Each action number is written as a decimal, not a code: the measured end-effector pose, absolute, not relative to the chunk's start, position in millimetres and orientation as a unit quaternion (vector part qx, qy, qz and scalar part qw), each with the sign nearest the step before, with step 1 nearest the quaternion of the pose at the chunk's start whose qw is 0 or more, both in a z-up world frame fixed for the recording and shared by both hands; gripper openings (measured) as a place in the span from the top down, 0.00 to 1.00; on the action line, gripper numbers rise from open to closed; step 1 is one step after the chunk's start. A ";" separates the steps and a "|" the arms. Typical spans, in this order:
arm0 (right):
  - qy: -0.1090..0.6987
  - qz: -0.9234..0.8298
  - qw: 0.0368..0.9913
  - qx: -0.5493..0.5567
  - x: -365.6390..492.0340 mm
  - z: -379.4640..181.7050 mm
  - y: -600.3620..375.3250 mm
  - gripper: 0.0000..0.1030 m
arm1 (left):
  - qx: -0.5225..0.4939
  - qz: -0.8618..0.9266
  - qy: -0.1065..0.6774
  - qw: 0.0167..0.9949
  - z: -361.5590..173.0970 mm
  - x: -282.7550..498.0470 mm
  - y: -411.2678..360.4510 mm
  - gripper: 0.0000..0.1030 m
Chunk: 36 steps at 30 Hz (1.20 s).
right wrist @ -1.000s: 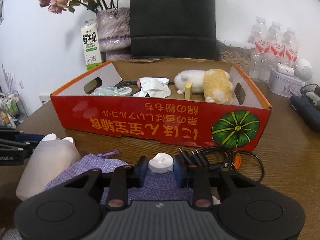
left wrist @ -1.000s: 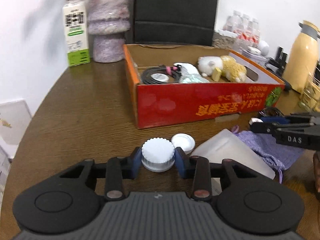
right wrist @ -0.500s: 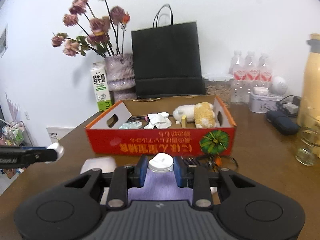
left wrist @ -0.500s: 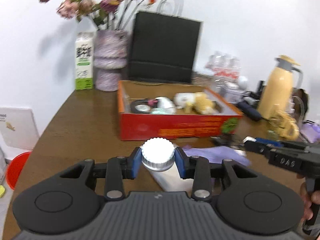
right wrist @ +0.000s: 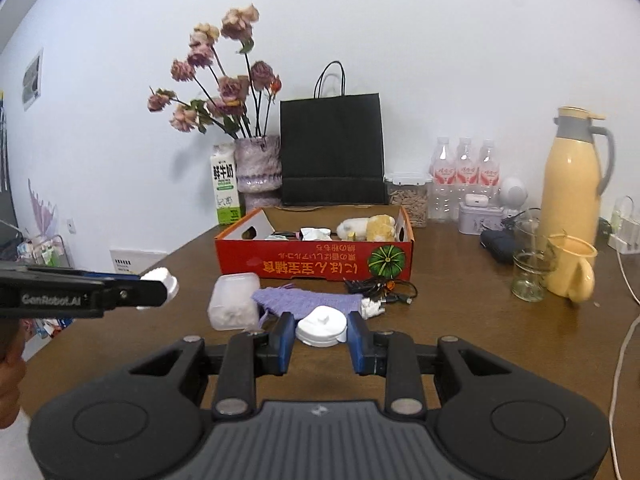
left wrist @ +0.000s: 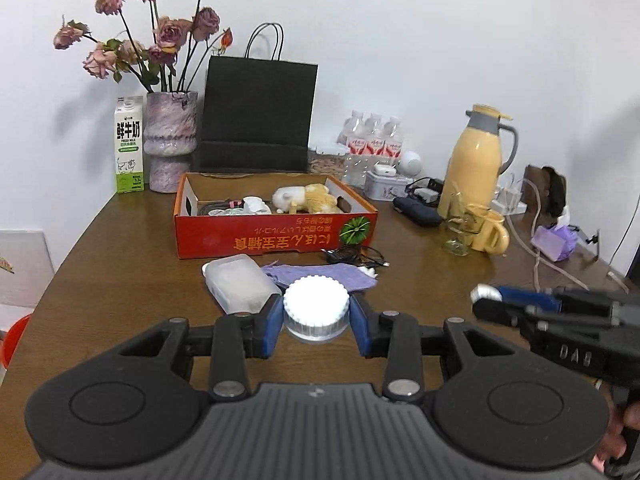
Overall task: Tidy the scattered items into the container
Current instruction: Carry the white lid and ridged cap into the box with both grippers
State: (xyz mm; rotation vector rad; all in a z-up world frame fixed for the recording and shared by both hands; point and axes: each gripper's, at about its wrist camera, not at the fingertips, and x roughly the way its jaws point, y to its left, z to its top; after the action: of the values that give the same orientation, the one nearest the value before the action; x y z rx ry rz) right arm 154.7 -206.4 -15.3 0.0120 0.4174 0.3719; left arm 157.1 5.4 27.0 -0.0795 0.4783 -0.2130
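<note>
My left gripper (left wrist: pixel 316 314) is shut on a white ribbed jar (left wrist: pixel 315 312), held high above the table. My right gripper (right wrist: pixel 321 330) is shut on a flat white round case (right wrist: pixel 322 326), also lifted. The red cardboard box (left wrist: pixel 276 240) stands further back at mid-table and holds a plush toy (left wrist: pixel 306 199), cables and packets. In front of the box lie a frosted plastic container (left wrist: pixel 240 282), a purple knit pouch (left wrist: pixel 320 274) and a tangle of black cables (left wrist: pixel 356 256). The left gripper also shows at the left of the right wrist view (right wrist: pixel 160 286).
A milk carton (left wrist: pixel 129 144), a flower vase (left wrist: pixel 170 148) and a black paper bag (left wrist: pixel 256 116) stand behind the box. To the right are water bottles (left wrist: pixel 372 144), a yellow thermos (left wrist: pixel 476 168), a glass (right wrist: pixel 532 276) and a yellow mug (right wrist: pixel 572 268).
Both grippers have risen and pulled back from the table, each carrying its white item. The box and the loose items now look smaller and further away.
</note>
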 end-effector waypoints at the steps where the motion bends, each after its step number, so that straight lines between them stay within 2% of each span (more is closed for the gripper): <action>1: 0.209 0.185 0.960 0.009 146.1 -14.9 -209.4 0.74 | -0.045 -0.109 0.236 0.965 28.9 151.5 5.5 0.64; 10: 0.222 0.196 0.955 -0.018 99.2 -19.7 -218.2 0.74 | -0.066 -0.092 0.239 0.964 18.2 110.7 4.3 0.64; 18: 0.233 0.203 0.951 -0.010 106.3 -28.5 -215.7 0.74 | -0.035 -0.071 0.230 0.970 21.7 114.9 1.2 0.64; 28: 0.207 0.204 0.957 0.000 161.8 -8.7 -213.5 0.74 | -0.034 -0.073 0.244 0.966 22.8 180.1 4.8 0.64; 36: 0.200 0.226 0.953 -0.011 251.7 14.6 -201.6 0.74 | 0.008 -0.052 0.244 0.968 52.7 269.8 11.2 0.64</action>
State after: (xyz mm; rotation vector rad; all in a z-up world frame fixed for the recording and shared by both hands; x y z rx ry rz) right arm 251.7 -201.6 14.6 -0.0225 0.4060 0.4602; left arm 269.8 11.2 52.7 0.0163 0.4926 -0.1051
